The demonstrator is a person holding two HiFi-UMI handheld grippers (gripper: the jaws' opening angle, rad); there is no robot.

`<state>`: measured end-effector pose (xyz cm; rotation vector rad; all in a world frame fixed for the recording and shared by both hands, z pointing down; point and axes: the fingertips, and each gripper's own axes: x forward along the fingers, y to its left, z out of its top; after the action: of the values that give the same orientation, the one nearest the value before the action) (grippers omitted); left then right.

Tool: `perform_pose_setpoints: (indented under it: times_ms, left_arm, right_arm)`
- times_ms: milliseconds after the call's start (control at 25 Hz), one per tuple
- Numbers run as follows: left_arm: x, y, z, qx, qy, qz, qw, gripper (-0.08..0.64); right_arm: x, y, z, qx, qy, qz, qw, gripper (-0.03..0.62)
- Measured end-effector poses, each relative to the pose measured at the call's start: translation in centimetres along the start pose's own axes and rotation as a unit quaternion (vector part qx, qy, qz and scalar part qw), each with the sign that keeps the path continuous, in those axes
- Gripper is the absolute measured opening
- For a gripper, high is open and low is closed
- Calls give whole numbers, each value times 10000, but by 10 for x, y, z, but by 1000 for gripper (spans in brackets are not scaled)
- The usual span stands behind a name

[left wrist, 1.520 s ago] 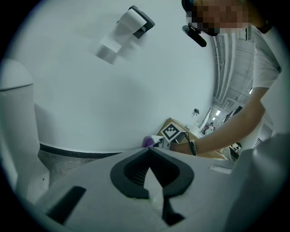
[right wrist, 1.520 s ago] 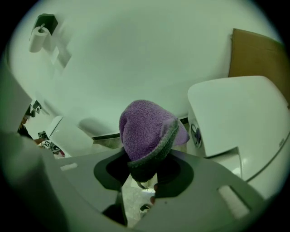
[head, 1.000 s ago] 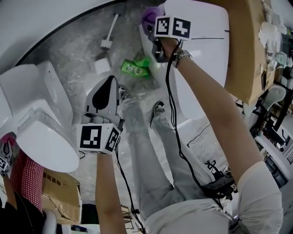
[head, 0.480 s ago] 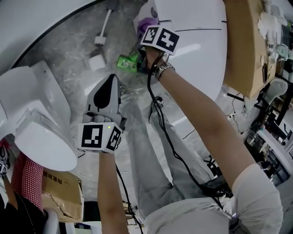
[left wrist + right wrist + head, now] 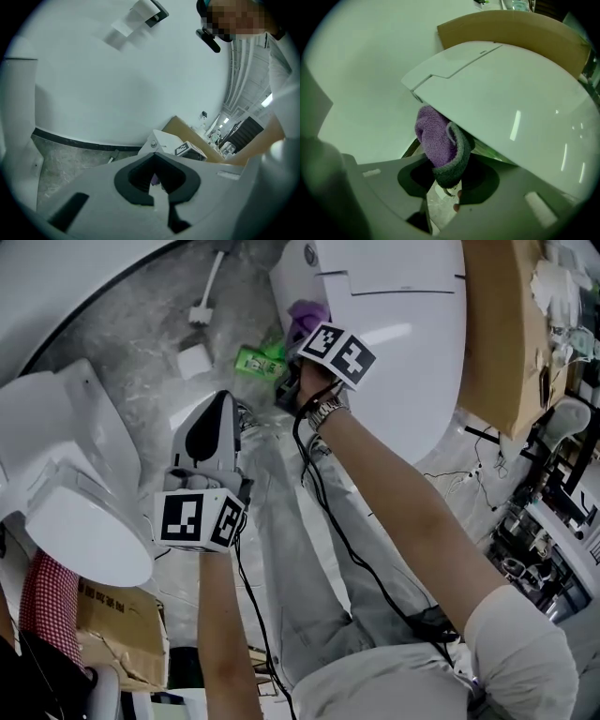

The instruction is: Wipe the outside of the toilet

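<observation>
The right hand-held gripper [image 5: 447,178] pinches a purple cloth [image 5: 438,140] against the white toilet [image 5: 511,108] under its lid, while the left hand-held gripper [image 5: 157,180] hovers well apart, jaws seemingly pressed together

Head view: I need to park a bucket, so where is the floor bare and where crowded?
The barest floor lies between the left toilet, the white wall and the white block. Toward the right toilet it is crowded: green packet, the person's legs and the right gripper shut on the purple cloth.
</observation>
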<state>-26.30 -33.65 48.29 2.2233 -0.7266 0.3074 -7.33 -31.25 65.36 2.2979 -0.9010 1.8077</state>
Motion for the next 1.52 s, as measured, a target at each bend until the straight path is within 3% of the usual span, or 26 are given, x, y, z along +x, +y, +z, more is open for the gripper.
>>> perform_pose_setpoints:
  times_ms: [320, 640, 1320, 1520]
  left_arm:
    - [6, -10, -7, 0, -38, 28, 10000, 6]
    - [3, -26, -28, -52, -108, 110, 9999, 6]
    - [-24, -78, -77, 110, -204, 152, 9996, 6]
    - [-30, -83, -84, 18, -207, 163, 9997, 6]
  right_arm:
    - [-13, -56, -45, 682, 169, -320, 9970, 124]
    - [-25, -128, -89, 252, 424, -736, 9961, 124]
    - [-62, -217, -151, -204, 790, -833, 9932, 126]
    - [-73, -234, -164, 46, 951, -1120, 9891, 126]
